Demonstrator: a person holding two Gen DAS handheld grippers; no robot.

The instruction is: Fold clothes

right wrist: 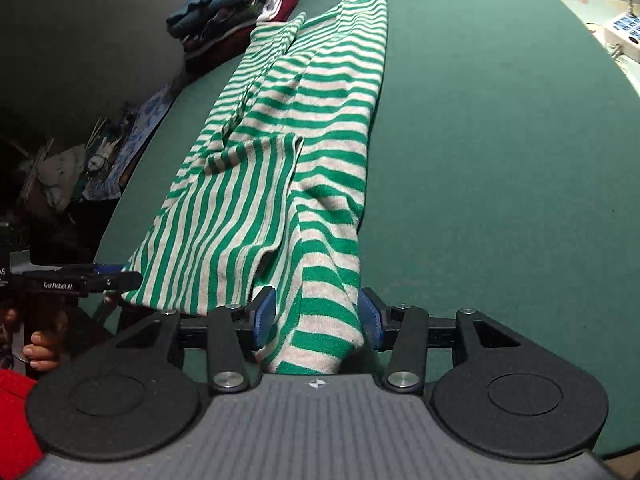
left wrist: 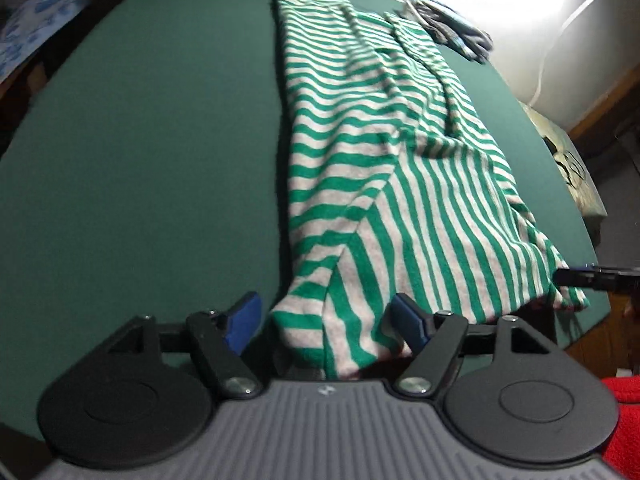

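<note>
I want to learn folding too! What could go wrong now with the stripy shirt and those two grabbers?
1. Both grippers look open: the left gripper and right gripper have cloth of the striped shirt between their fingers but are not pinching it, so a lift now might leave it behind.
2. The near end of the shirt hangs over the edge of the green table; a tug could pull it off.
3. The folded-in sleeve lies loose and could flop open.

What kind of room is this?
Likely a home room used for laundry: a striped top on a green table, folded clothes stacked beyond, a power strip aside.
</note>
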